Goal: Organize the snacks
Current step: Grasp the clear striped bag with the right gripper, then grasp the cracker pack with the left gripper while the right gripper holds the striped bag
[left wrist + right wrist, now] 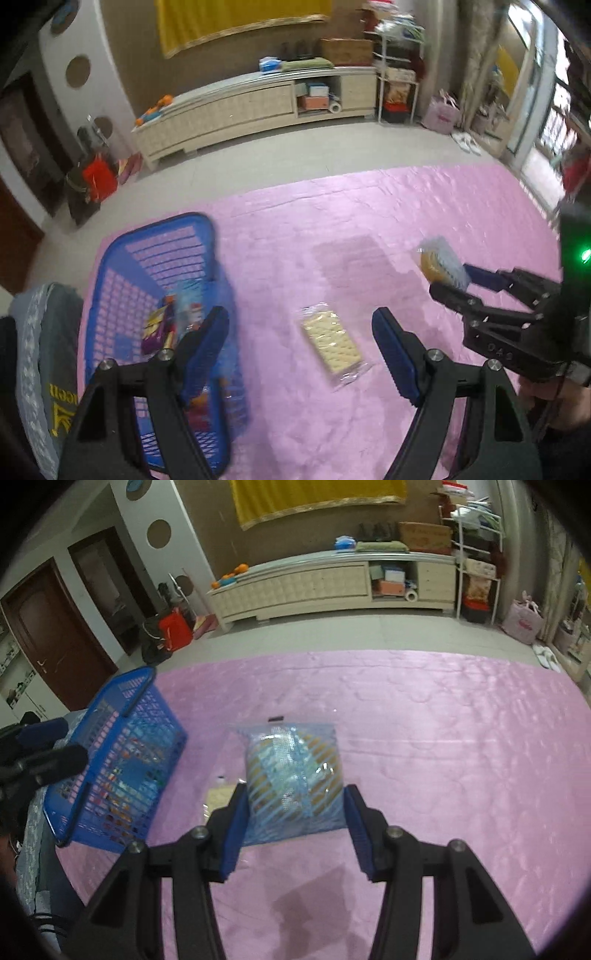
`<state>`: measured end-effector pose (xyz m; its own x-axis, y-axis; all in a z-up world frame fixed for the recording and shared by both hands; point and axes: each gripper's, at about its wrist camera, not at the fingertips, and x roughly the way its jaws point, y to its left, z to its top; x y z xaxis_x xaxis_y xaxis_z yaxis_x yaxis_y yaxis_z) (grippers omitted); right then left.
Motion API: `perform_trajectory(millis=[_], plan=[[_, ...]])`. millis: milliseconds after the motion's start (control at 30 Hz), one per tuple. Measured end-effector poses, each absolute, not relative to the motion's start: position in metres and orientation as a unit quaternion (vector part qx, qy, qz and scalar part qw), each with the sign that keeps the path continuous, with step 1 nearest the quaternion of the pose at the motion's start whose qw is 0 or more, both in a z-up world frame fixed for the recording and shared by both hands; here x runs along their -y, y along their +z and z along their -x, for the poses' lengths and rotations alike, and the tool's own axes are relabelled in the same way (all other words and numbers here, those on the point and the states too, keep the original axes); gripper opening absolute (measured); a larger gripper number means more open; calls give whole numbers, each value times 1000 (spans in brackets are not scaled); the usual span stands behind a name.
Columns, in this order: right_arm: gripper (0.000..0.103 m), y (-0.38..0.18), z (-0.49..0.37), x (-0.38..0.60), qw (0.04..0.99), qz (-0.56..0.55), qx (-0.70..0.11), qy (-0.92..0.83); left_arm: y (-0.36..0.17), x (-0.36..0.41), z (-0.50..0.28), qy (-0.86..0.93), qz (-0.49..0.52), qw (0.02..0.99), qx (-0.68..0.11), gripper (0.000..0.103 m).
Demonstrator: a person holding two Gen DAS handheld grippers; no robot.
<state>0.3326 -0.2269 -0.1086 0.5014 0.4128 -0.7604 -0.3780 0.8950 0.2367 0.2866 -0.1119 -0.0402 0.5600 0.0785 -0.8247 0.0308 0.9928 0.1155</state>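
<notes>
Right gripper clamping striped snack bag, cracker packet lying diagonally

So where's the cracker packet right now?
The cracker packet lies flat on the pink cloth, in the middle of the left wrist view, between the blue basket on its left and the right gripper holding a striped snack bag.
</notes>
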Motion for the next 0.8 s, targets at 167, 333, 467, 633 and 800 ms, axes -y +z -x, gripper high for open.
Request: perform_trajectory(millis=[167,333,467,633,800], plan=[[55,-104,-326,242,883,16,-425,198,-78,144,-298,3,-54,865,-498,78],[55,-110,-324,255,882,26,-430,194,-107,153,-306,4,-44,855,-516,78],[55,-119,-328,251,877,36,-441,189,-136,143,-313,20,-3,842,-539,78],[55,-131,-331,242,871,52,-451,189,-153,133,-321,31,8,834,-551,78],[56,-143,-342,229,863,62,-466,188,-180,123,-327,44,32,818,-573,78]])
